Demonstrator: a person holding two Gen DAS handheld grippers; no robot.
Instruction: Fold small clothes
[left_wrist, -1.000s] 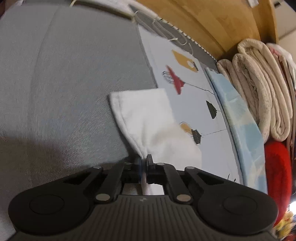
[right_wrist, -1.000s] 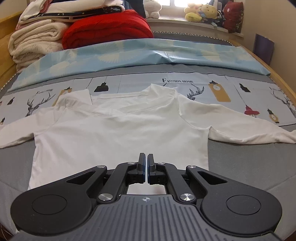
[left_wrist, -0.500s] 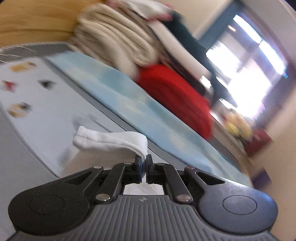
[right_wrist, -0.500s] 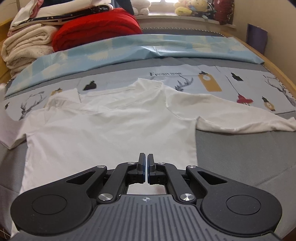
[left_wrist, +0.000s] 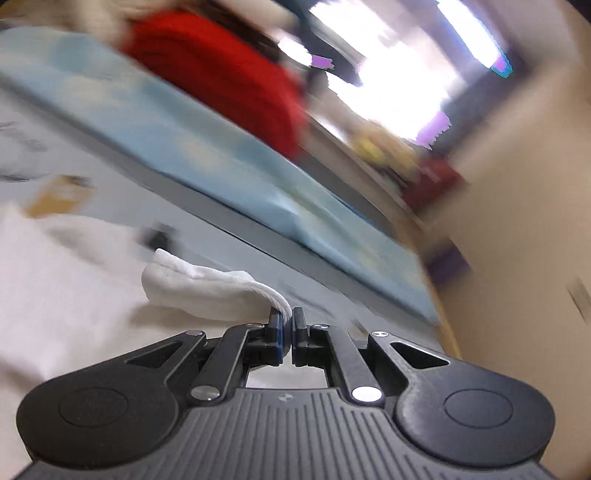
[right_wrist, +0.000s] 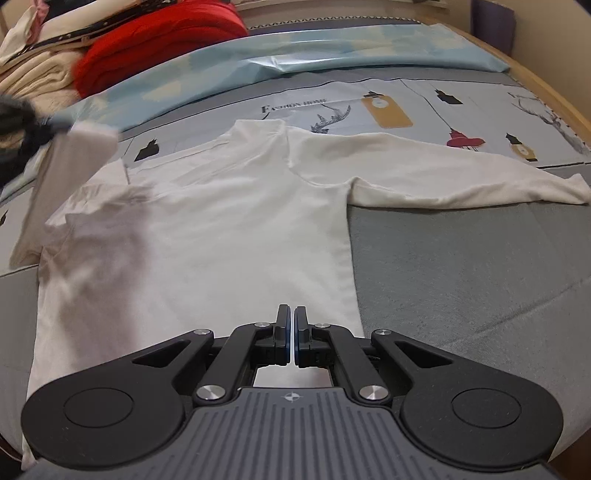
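A small white long-sleeved shirt (right_wrist: 221, 221) lies flat on the bed, collar away from me, right sleeve (right_wrist: 461, 184) stretched out to the right. My left gripper (left_wrist: 287, 321) is shut on the cuff of the left sleeve (left_wrist: 207, 288) and holds it lifted over the shirt body (left_wrist: 55, 295). In the right wrist view the left gripper (right_wrist: 14, 125) shows blurred at the far left with the raised sleeve (right_wrist: 74, 158) hanging from it. My right gripper (right_wrist: 290, 321) is shut and empty, over the shirt's bottom hem.
A light blue folded sheet (right_wrist: 295, 48) lies across the bed behind the shirt. A red blanket (right_wrist: 155, 40) and cream quilts (right_wrist: 33, 81) are stacked at the back left. The printed bed cover (right_wrist: 424, 103) and grey mattress (right_wrist: 461, 266) surround the shirt. A wooden bed edge (right_wrist: 554, 96) runs on the right.
My left gripper has lifted the left sleeve off the bed and swung it rightwards over the shirt body. My right gripper has moved slightly closer to the shirt and stays shut.
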